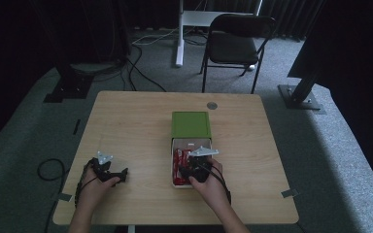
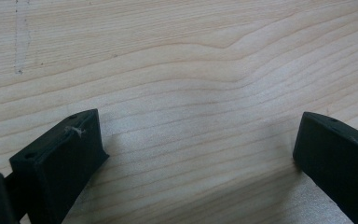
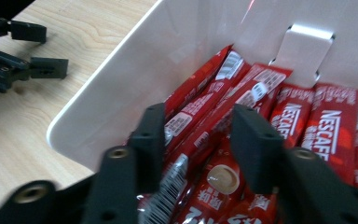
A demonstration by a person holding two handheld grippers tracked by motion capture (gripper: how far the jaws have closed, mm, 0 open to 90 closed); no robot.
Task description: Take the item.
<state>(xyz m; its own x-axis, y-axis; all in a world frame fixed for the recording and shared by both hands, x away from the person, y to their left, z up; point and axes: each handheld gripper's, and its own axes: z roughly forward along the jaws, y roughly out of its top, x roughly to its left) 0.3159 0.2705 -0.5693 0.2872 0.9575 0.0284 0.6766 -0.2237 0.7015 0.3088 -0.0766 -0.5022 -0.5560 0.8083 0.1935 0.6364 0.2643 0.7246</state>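
Observation:
A white drawer box [image 1: 171,145] stands pulled out of a green sleeve [image 1: 190,124] at the middle of the table. Several red Nescafe sachets [image 1: 177,162] lie in it. My right gripper [image 1: 187,174] reaches down into the box. In the right gripper view its jaws [image 3: 200,122] stand partly closed on either side of red sachets [image 3: 326,126], inside the box's white wall [image 3: 121,79]; I see no pad pressing. My left gripper [image 1: 121,177] rests on the table at the left, open, with bare wood between its jaws [image 2: 200,135]. It also appears far off in the right gripper view [image 3: 56,49].
A grey disc [image 1: 212,105] is set into the wooden table [image 1: 126,121] behind the green sleeve. A black folding chair [image 1: 240,39] and a white desk leg [image 1: 179,34] stand beyond the table. A cable [image 1: 48,170] loops on the floor at the left.

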